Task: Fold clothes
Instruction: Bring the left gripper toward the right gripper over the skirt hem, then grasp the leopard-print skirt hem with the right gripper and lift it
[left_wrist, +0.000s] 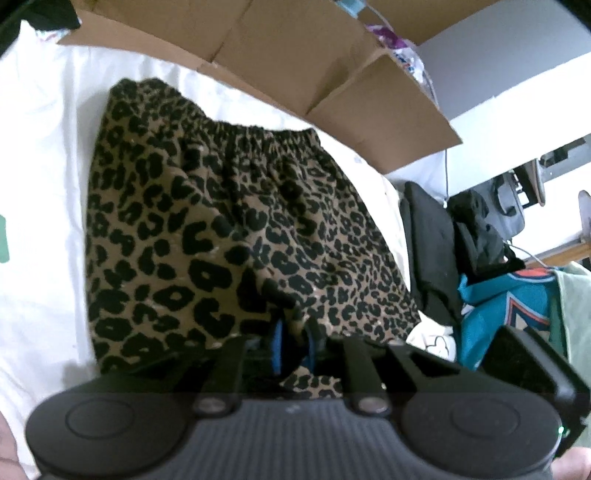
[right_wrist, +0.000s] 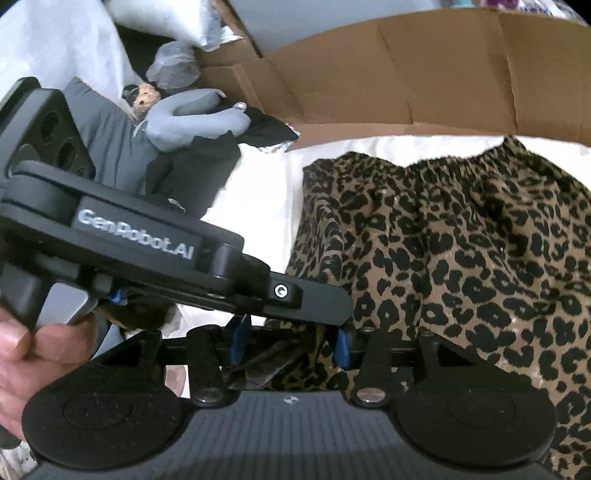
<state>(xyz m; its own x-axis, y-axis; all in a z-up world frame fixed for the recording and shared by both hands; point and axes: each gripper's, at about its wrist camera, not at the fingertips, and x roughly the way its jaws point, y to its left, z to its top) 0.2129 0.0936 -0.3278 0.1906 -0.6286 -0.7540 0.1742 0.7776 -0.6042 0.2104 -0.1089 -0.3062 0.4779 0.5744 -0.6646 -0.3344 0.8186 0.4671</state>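
Observation:
A leopard-print garment (left_wrist: 229, 229) with a gathered elastic waistband lies on a white sheet (left_wrist: 44, 155), waistband at the far side. My left gripper (left_wrist: 297, 341) is shut on the garment's near hem, with cloth pinched between its blue pads. In the right wrist view the same garment (right_wrist: 461, 251) fills the right half. My right gripper (right_wrist: 290, 347) is open, its blue pads wide apart and a loose bunch of hem lying between them. The left gripper's body (right_wrist: 133, 236), held by a hand (right_wrist: 33, 354), crosses just above the right gripper's fingers.
Open cardboard boxes (left_wrist: 295, 55) stand along the far edge of the bed. A pile of dark clothes (left_wrist: 436, 251) and a teal jersey (left_wrist: 509, 310) lie to the right. A grey neck pillow (right_wrist: 192, 118) and dark clothing (right_wrist: 192, 173) sit at the far left.

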